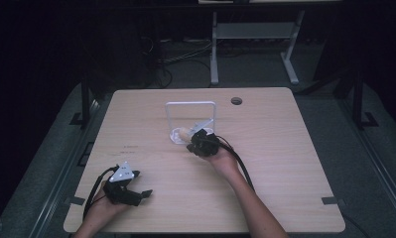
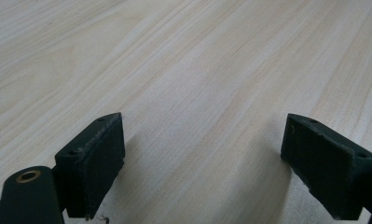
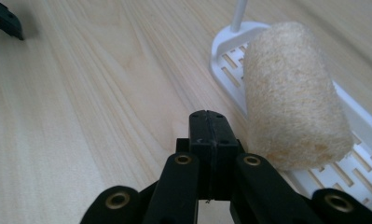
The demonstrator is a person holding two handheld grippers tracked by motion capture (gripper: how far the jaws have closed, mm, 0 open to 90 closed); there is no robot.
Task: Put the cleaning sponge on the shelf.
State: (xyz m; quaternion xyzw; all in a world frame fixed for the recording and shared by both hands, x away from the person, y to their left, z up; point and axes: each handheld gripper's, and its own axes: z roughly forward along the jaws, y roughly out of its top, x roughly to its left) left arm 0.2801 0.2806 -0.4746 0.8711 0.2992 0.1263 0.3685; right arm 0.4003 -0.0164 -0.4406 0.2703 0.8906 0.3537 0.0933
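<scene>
- My right hand-held gripper is sitting with jaws pressed together on nothing, just at nine o'clock of the sponge roll lying on the white rack.
- My left hand-held gripper is resting wide open and empty over the worktop.
- I'm judging the next move: nudging the roll, or reopening to grip it.

Black claws, brass screws, grey three-cornered plate (left), black cables.

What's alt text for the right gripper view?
The right gripper, jaws shut together with nothing between them, sits beside a pale, rough loofah roll. The roll lies on a white slotted tray on the light wooden table.
</scene>
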